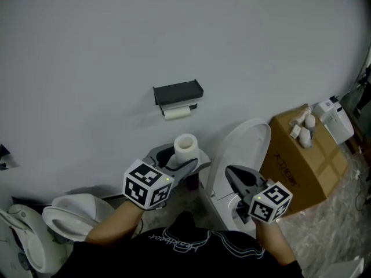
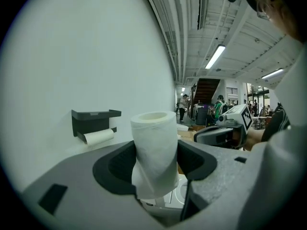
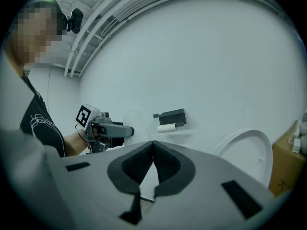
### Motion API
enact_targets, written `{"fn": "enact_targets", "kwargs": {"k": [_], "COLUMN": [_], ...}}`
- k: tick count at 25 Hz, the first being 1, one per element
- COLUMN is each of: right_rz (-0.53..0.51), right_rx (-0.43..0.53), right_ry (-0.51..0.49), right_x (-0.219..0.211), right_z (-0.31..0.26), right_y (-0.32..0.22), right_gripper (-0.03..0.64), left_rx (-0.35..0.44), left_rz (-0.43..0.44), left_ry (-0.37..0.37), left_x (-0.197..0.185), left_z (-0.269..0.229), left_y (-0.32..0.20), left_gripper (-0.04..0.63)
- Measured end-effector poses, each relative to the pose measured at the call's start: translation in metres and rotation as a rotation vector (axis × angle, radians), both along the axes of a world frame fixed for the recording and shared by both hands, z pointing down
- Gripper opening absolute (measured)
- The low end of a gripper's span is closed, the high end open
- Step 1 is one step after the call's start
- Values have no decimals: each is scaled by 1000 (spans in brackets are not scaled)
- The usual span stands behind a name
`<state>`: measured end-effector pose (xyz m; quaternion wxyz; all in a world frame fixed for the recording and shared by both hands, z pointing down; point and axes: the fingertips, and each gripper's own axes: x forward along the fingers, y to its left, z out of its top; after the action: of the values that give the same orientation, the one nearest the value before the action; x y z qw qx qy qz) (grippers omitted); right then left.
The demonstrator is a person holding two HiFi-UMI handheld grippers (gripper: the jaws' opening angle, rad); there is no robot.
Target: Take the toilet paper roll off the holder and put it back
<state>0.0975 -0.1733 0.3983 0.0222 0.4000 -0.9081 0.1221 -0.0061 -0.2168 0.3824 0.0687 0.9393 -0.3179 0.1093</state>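
A plain white wall (image 1: 174, 33) carries a black holder (image 1: 178, 91) with a small roll (image 1: 177, 113) hanging under it. Below stand a toilet (image 1: 240, 149) with its lid raised and, at the left, another toilet (image 1: 69, 213). A closed cardboard box (image 1: 301, 167) at the right bears small white items (image 1: 304, 125) on top. The left tool (image 1: 177, 162), on a bare forearm, grips the upright toilet paper roll (image 1: 185, 147) below the holder, well apart from it. The right tool (image 3: 153, 150) points at the wall, jaws together and empty.
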Motion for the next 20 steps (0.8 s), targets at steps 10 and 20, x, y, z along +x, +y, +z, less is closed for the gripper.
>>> {"fn": "enact_targets", "kwargs": {"k": [10,20], "right_rz": [-5,0], "right_rx": [-5,-5], "right_ry": [-1,-10], "right_x": [1,8], "right_z": [5,4], "right_y": [8,7], "right_gripper": [2,2], "left_rx": [-36,-49], "left_rz": [16,27], "left_ry": [4,0], "left_x": [11,19], "left_z": [20,26], "left_y": [22,25], "left_gripper": [262,262]}}
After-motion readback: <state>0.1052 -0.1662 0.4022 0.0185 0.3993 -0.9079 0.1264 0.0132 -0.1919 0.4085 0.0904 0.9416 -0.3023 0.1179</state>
